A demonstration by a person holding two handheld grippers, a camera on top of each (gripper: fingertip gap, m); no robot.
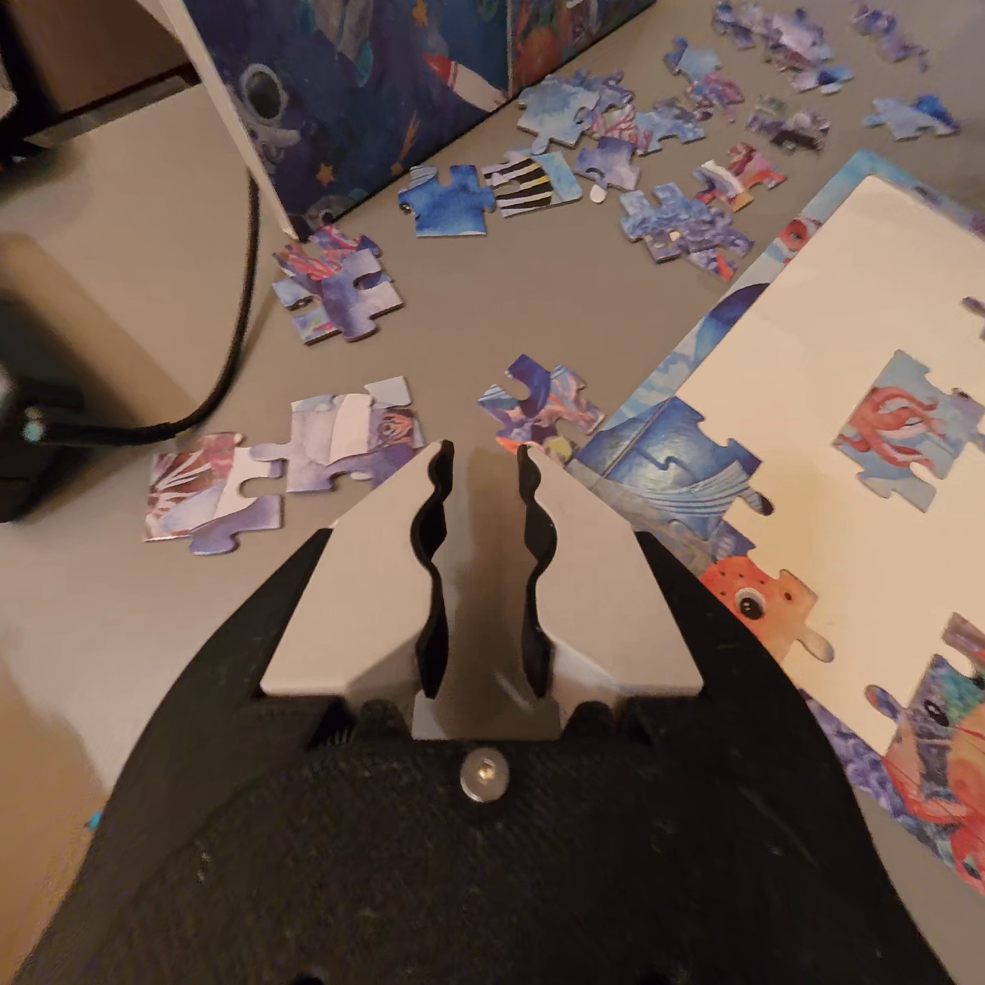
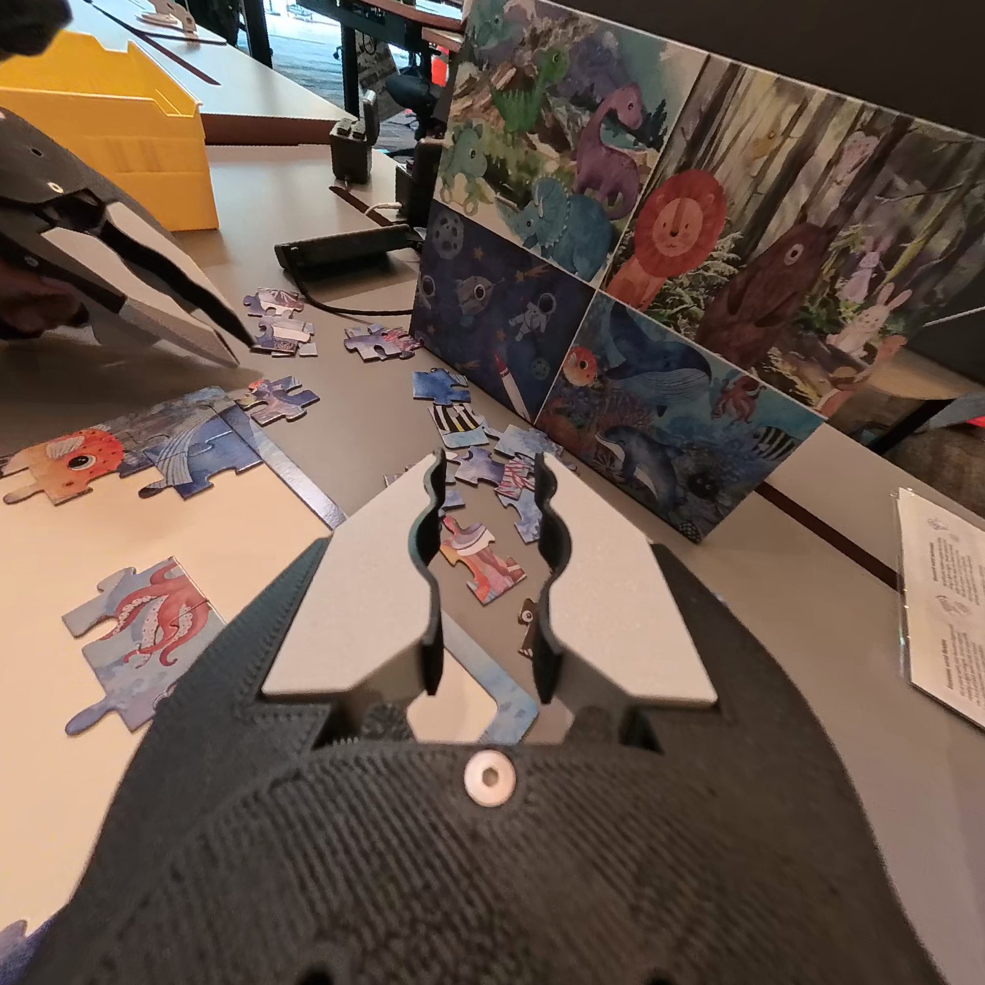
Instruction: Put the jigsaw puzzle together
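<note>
The puzzle tray [image 1: 831, 298] lies on the grey table with a white base and blue frame. A whale piece [image 1: 666, 469], an orange fish piece [image 1: 757, 602] and an octopus piece [image 1: 906, 432] sit in it. My left gripper [image 1: 482, 453] is open and empty, hovering over the table left of the tray, close to a loose blue-and-pink piece [image 1: 541, 405]. My right gripper [image 2: 490, 463] is open and empty above the tray's far corner [image 2: 511, 709], with a pink coral piece [image 2: 479, 559] seen between its jaws. The left gripper also shows in the right wrist view [image 2: 234, 346]. The octopus piece shows there too [image 2: 154, 607].
Several loose pieces [image 1: 586, 154] are scattered beyond the tray. The puzzle box [image 2: 639, 277] stands upright at the back. A black cable [image 1: 234, 330] and dark device [image 2: 341, 250] lie at the left. A yellow bin [image 2: 117, 133] and a printed sheet [image 2: 943, 607] flank the area. The tips of one gripper are about 25 centimeters away from the tips of the other.
</note>
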